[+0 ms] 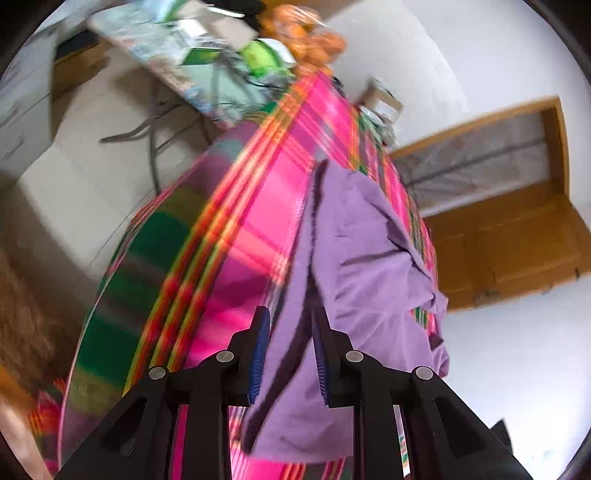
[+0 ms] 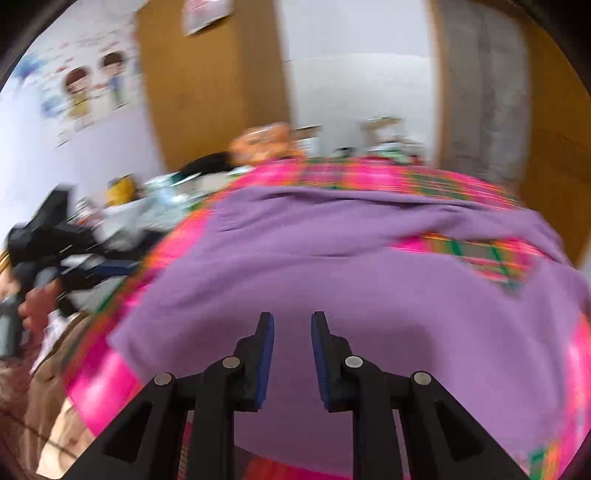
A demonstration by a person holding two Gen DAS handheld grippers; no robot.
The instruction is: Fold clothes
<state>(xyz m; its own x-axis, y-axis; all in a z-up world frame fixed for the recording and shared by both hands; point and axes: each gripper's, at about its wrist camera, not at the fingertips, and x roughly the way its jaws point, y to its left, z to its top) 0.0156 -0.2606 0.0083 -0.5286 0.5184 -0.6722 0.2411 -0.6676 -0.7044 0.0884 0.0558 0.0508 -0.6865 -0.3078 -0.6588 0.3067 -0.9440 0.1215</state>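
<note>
Left wrist view, heavy blur: my left gripper (image 1: pixel 288 350) with black fingers and blue ribbed pads has its jaws parted, nothing pinched, pads clear of the cloth. Just beyond the tips lies the purple soft-fabric garment (image 1: pixel 354 258), crumpled, with a dark fold line running away from the jaws. It sits on a pink, green and orange plaid cloth (image 1: pixel 236 229) that covers the table. Farther off I see clutter at the table's far end, including a green-and-white packet (image 1: pixel 264 55) and an orange bag (image 1: pixel 306 33); a wooden door frame (image 1: pixel 517 206) shows at the right.

Right wrist view, also blurred: my right gripper (image 2: pixel 291 354), same black and blue build, jaws apart with an empty gap, hangs over the purple garment, which spreads wide across the plaid cloth, one patch of plaid showing through at the right. At the left edge a hand (image 2: pixel 37 306) holds the other gripper off the table's side. Behind, a brown wooden door (image 2: pixel 207 85) and cartoon wall stickers (image 2: pixel 92 85).
</note>
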